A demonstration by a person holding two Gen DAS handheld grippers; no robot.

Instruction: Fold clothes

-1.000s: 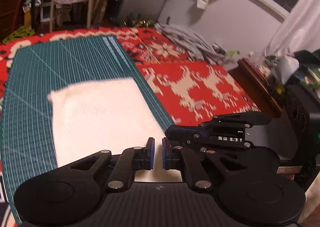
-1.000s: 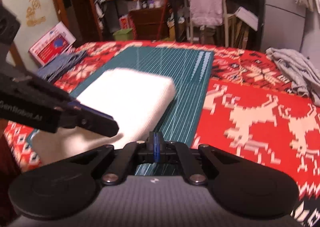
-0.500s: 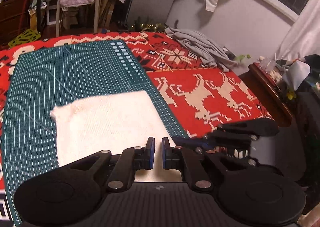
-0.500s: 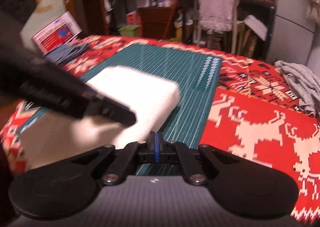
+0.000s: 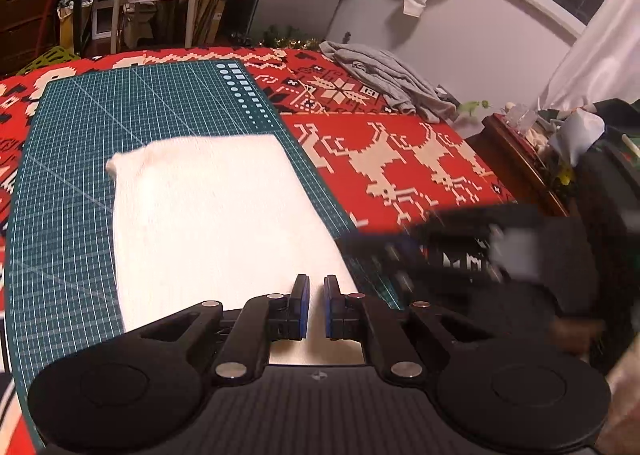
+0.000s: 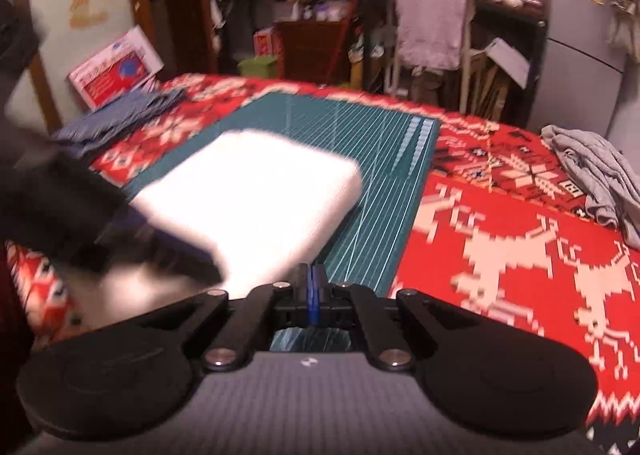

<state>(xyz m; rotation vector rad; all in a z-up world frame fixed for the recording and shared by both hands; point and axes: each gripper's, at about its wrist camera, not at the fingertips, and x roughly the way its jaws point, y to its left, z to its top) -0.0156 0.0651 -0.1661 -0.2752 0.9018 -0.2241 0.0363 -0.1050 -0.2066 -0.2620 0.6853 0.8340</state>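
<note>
On green mat point(image 5: 80, 183), white cloth point(image 5: 208, 215) nears right edge.

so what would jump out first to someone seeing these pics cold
Probably the folded white cloth, bright against the teal cutting mat it lies on. Next, the red blanket with cream reindeer spread under the mat, with a crumpled grey garment at its far edge. Close in, the left gripper hangs over the cloth's near edge, fingers slightly apart.
</note>
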